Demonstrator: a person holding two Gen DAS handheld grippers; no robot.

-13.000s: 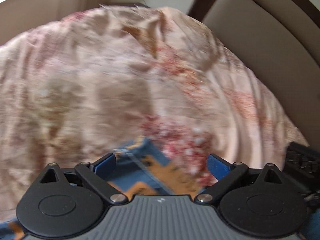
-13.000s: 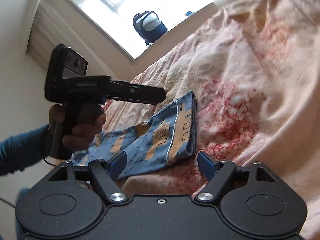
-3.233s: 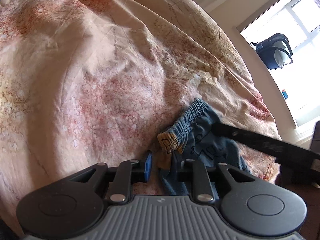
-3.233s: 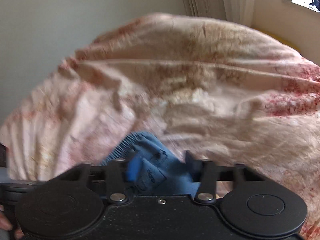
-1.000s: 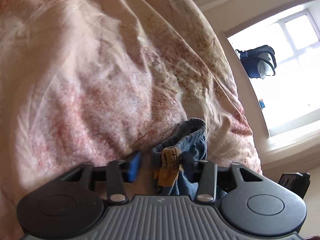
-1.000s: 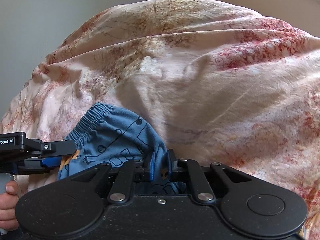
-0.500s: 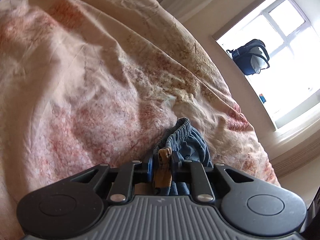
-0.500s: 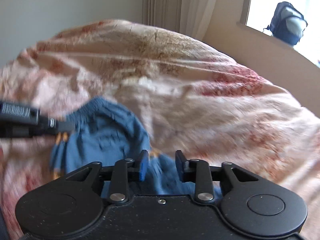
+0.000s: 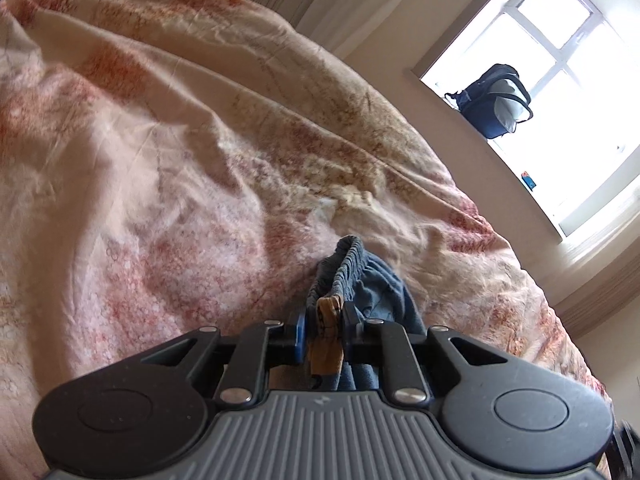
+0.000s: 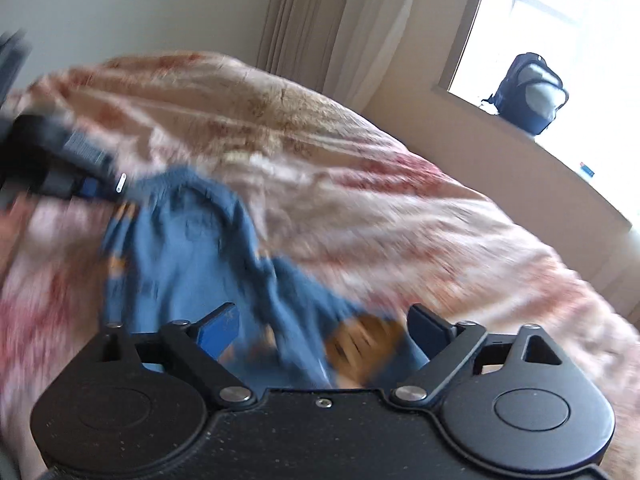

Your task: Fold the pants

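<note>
The small blue pants (image 10: pixel 188 256) with orange patches lie bunched on the pink floral bedspread (image 10: pixel 360 208). In the left wrist view my left gripper (image 9: pixel 325 334) is shut on an orange-and-blue edge of the pants (image 9: pixel 360 280) near the gathered waistband. In the blurred right wrist view my right gripper (image 10: pixel 326 326) is open, its blue fingers (image 10: pixel 218 328) spread either side of the cloth without holding it. The left gripper also shows at the pants' far left corner in the right wrist view (image 10: pixel 92 190).
The rumpled bedspread (image 9: pixel 160 140) fills both views. A dark backpack (image 9: pixel 494 100) sits on the windowsill at the right, also in the right wrist view (image 10: pixel 528 92). Curtains (image 10: pixel 332 28) and a wall stand behind the bed.
My right gripper has opened and let go of the pants, and its view has swung. My left gripper stays shut on the pants' edge.
</note>
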